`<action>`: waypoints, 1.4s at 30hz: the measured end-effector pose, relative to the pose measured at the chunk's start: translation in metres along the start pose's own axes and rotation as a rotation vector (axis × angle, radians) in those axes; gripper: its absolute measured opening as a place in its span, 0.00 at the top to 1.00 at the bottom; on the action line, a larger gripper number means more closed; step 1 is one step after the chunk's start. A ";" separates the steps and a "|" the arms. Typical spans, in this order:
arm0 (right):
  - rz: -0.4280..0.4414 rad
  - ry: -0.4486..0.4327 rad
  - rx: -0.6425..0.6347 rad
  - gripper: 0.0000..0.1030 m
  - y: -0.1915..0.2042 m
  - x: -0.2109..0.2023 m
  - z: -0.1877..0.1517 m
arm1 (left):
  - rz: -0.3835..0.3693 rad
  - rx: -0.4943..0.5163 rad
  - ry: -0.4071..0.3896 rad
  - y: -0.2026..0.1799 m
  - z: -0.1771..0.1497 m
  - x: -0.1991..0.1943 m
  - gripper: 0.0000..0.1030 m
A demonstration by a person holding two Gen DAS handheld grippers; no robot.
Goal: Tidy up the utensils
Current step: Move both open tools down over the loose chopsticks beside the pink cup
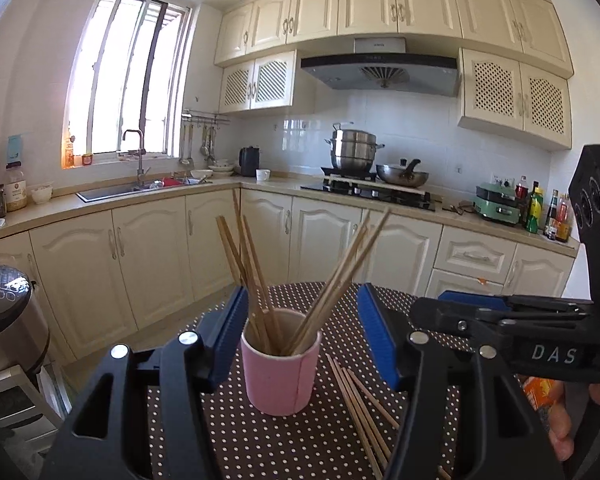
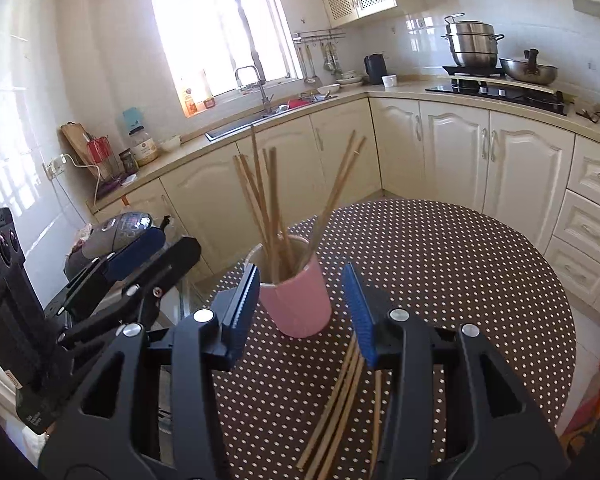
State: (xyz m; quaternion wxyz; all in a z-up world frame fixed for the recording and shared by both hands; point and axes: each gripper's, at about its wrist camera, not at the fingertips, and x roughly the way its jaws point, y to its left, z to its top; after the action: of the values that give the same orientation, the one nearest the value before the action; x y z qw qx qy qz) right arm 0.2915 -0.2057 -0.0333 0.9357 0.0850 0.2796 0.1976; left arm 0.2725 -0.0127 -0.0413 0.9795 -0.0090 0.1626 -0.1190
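A: Where's the cup (image 1: 280, 368)?

B: Upright on the dotted tabletop (image 2: 460, 264), pink, with chopsticks (image 1: 256, 280) standing in it, fanned out to both sides.

A: And the left claw (image 1: 302, 332)?

B: Its jaws stand apart, one on each side of the cup, not pressing it.

A: The right claw (image 2: 306, 308)?

B: Also apart, just in front of the cup, with nothing between the pads.

A: Any loose ones?

B: Yes, a bundle of loose chopsticks (image 2: 340, 404) lies flat on the tabletop beside the cup, under the right claw.

left tongs (image 1: 304, 332) open, right tongs (image 2: 304, 300) open, empty
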 end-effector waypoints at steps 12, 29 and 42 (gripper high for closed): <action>-0.097 0.172 0.020 0.58 -0.048 0.034 -0.049 | -0.035 0.033 0.442 -0.027 -0.068 0.083 0.45; -0.100 0.302 0.064 0.58 -0.086 0.075 -0.081 | 0.000 0.017 0.632 -0.030 -0.106 0.152 0.45; -0.102 0.328 0.075 0.58 -0.093 0.086 -0.094 | 0.010 0.033 0.634 -0.041 -0.111 0.164 0.45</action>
State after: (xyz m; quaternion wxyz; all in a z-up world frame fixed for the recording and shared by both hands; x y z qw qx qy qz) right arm 0.3353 -0.2491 -0.1783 0.8826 0.0724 0.4395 0.1504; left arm 0.3785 -0.0887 -0.1965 0.8806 0.0454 0.4577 -0.1139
